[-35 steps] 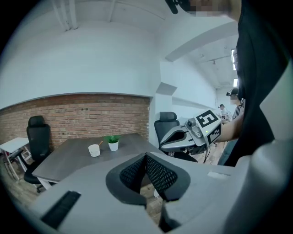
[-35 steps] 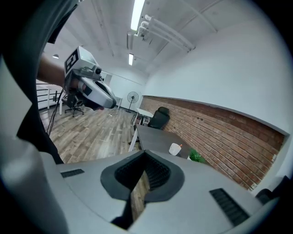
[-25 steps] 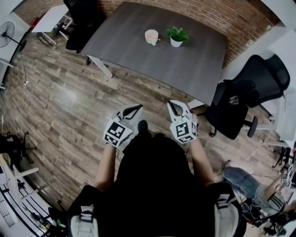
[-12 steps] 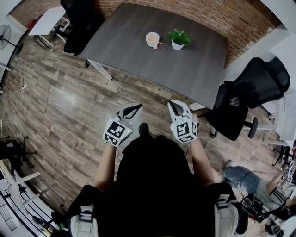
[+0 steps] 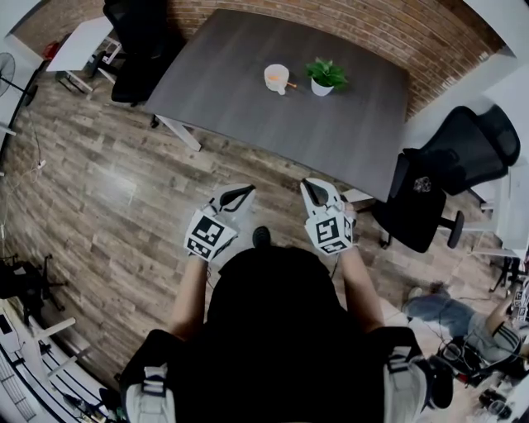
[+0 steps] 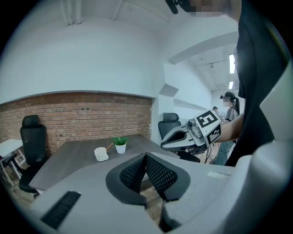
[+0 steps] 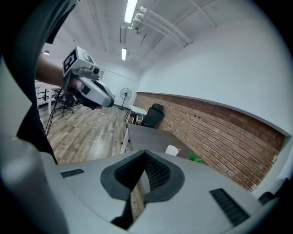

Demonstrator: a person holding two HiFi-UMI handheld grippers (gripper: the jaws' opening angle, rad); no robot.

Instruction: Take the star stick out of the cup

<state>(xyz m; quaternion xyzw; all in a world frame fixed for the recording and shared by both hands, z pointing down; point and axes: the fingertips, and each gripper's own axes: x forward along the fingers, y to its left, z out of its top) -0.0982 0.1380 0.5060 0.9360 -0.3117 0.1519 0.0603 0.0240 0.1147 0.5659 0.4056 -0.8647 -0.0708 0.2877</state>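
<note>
- The star stick (image 5: 290, 85) is standing in the cup (image 5: 277, 78), with its orange end leaning out over the rim toward the potted plant (image 5: 324, 76). Nothing is touching it.
- The cup is sitting on the desk (image 5: 240, 99), just beside the plant and on the side nearer the brick wall (image 5: 372, 21).
- Over the last second the cup has been sliding lower in the head view, and the desk with it. I take it that the person is walking toward the cup, so the task is only at the approach.
- The left hand-held gripper (image 5: 244, 192) is staying clenched on nothing, its pads meeting. It is hanging well apart from the cup, out over the wooden floor (image 5: 116, 182) and short of the desk's near edge.
- The right hand-held gripper (image 5: 312, 187) is likewise staying clenched and empty, level with the left one and just as far from the cup.
- Neither hand-held gripper is reaching yet; both are keeping their place close in front of the person's body.
</note>
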